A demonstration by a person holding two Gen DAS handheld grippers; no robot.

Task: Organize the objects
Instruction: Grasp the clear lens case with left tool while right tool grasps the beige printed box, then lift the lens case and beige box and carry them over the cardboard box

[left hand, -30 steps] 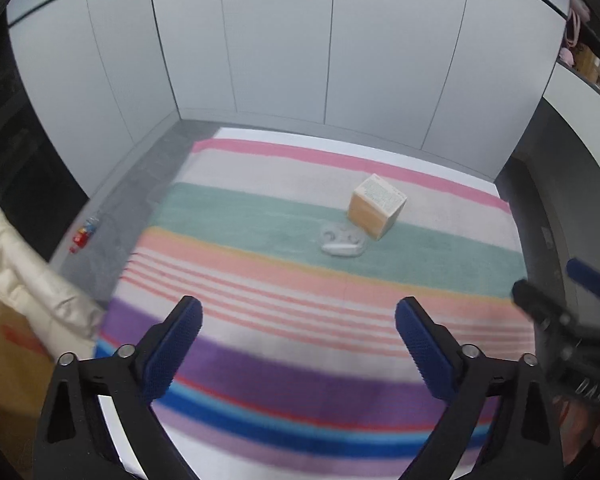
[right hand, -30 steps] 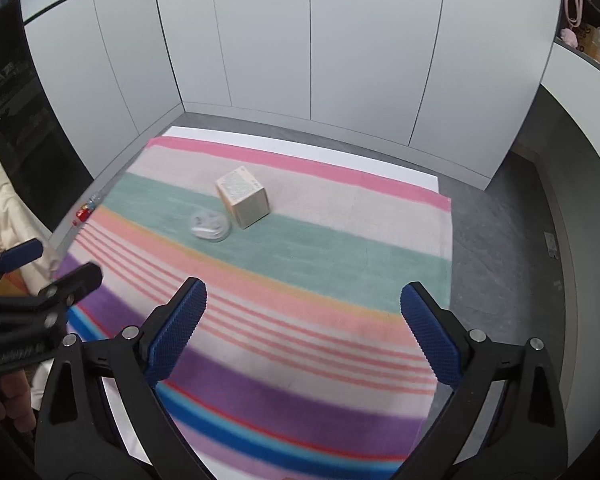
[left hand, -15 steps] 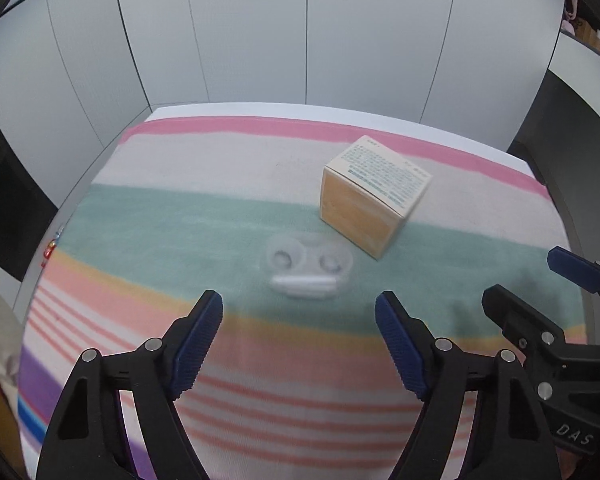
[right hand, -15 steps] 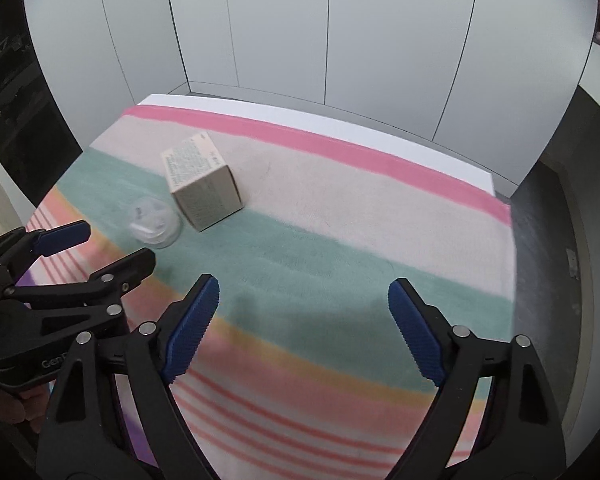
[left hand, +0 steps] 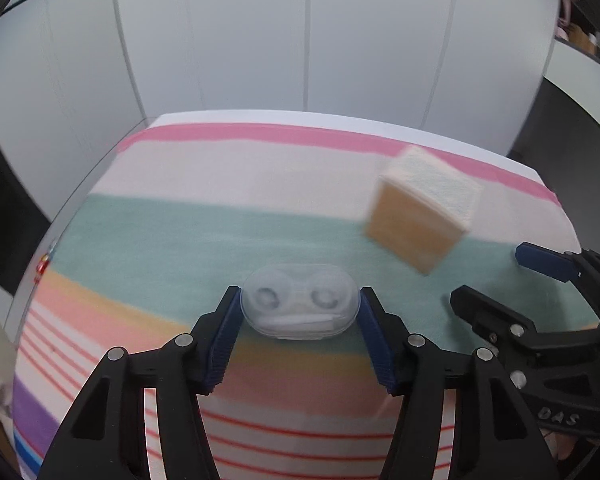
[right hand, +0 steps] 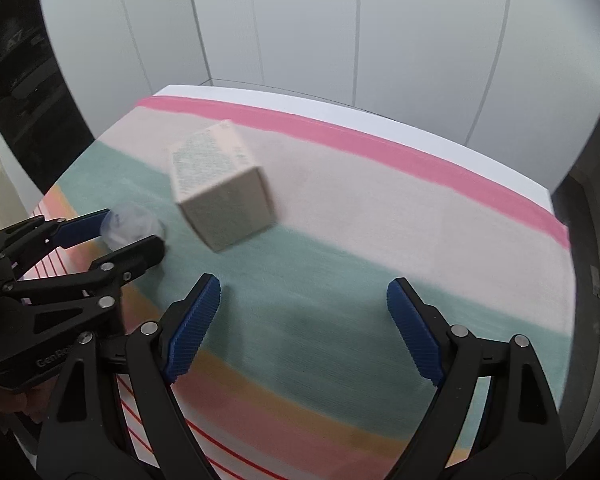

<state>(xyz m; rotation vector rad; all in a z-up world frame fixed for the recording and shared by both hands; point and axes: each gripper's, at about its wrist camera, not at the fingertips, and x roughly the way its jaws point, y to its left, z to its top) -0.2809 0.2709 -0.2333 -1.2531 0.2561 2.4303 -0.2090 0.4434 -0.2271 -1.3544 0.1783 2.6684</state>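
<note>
White panelled walls behind | striped rug (left hand: 148,248) under both tools | cardboard box (right hand: 220,184) ahead-left of right gripper (right hand: 304,300) – jaws spread, empty | left gripper (left hand: 299,304) pinching clear lens case (left hand: 299,305) – pads touching both ends

Left wrist view: low, close over the striped cloth (left hand: 148,240), facing the white wall panels (left hand: 300,40). Right wrist view: slightly higher, to its right, same heading. Both share the cardboard box (left hand: 416,220) and clear case (right hand: 130,226).
</note>
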